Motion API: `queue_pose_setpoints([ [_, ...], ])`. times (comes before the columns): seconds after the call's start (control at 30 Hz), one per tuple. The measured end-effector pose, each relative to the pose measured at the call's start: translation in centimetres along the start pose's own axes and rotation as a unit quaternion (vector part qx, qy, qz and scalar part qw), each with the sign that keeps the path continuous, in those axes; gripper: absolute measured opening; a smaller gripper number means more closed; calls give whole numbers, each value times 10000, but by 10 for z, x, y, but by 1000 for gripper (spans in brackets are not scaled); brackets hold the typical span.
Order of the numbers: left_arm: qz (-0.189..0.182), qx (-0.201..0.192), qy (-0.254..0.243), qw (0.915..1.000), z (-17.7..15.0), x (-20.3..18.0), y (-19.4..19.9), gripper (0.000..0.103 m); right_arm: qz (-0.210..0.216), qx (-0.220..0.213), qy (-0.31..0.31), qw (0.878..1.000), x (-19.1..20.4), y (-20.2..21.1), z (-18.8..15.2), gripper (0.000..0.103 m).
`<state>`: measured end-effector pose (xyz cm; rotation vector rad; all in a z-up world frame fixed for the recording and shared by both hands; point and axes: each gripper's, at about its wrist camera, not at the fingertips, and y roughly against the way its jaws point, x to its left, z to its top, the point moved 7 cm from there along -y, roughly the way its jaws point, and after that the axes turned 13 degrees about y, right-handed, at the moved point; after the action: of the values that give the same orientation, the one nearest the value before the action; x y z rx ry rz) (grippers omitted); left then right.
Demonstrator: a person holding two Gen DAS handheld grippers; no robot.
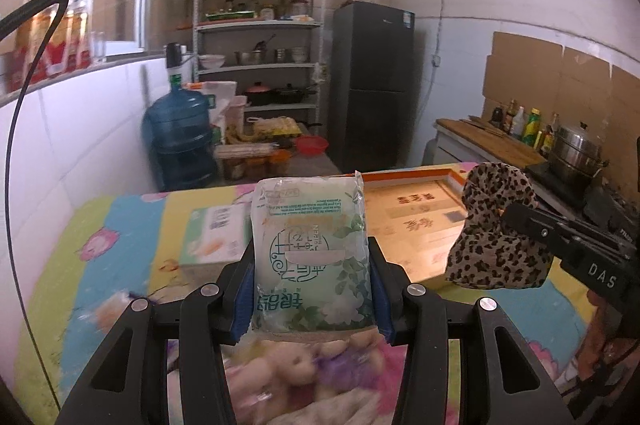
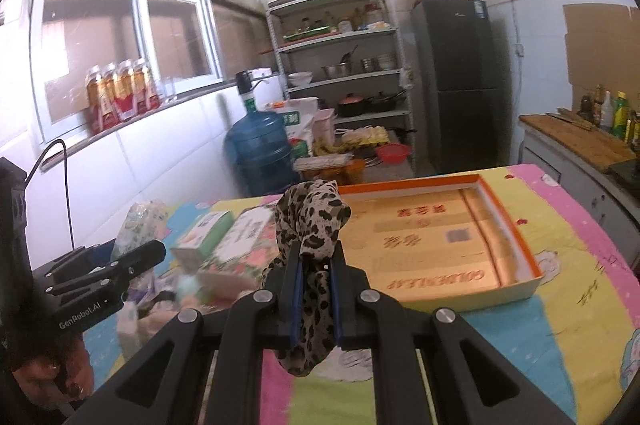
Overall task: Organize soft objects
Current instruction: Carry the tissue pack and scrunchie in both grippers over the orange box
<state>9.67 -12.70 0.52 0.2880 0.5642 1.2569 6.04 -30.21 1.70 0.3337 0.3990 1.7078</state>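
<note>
Currently, my left gripper (image 1: 312, 289) is clamping a soft tissue pack (image 1: 310, 253) half-wide between its blue pads, upright and clear of the table, while my right gripper (image 2: 316, 289) is pinching a leopard-print cloth (image 2: 310, 225) with its jaws almost fully together. Risk, as I am judging it: the pack's slick wrapper is offering little purchase and could be slipping out if I am tilting it carelessly; the cloth is hanging loose below the right jaws and could be snagging on the rim of the shallow orange-edged box (image 2: 516, 237) lying just ahead and to the right. More boxed tissues (image 2: 208, 229) are lying ahead-left of the right gripper, close enough to be knocked. The table is wearing a bright cartoon-print cover (image 2: 580, 265), uneven in places. Beyond it, a kitchen is showing: a water jug (image 1: 180, 129), metal shelving (image 1: 260, 25) and a dark fridge (image 1: 372, 85).
</note>
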Motion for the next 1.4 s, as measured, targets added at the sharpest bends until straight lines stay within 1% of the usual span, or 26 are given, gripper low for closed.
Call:
queue_pose_setpoints([
  [0.13, -94, 39, -28, 9999, 8, -27, -20, 50, -116, -13, -61, 9999, -25, -5, 4, 12],
  [0.3, -85, 100, -115, 9998, 15, -55, -48, 50, -193, 6, -195, 9996, -55, -15, 5, 12],
  [0.4, -67, 211, -106, 9997, 17, -66, -67, 50, -222, 35, -287, 9993, -71, -23, 6, 12],
  [0.57, -25, 519, 123, 9986, 16, -79, -103, 50, -213, 145, -451, 9986, -96, -41, 4, 12],
  [0.73, 97, 816, 252, 9963, 9, -85, -136, 50, -202, 321, -584, 9976, -115, -61, -4, 12],
  [0.93, 222, 1046, 384, 9935, 3, -85, -166, 50, -142, 503, -748, 9958, -131, -82, -17, 12],
  [1.2, 228, 1476, 471, 9877, -17, -87, -192, 50, -61, 764, -905, 9929, -140, -104, -33, 12],
  [1.4, 168, 1621, 492, 9854, -24, -90, -203, 52, -12, 896, -964, 9913, -144, -114, -41, 13],
])
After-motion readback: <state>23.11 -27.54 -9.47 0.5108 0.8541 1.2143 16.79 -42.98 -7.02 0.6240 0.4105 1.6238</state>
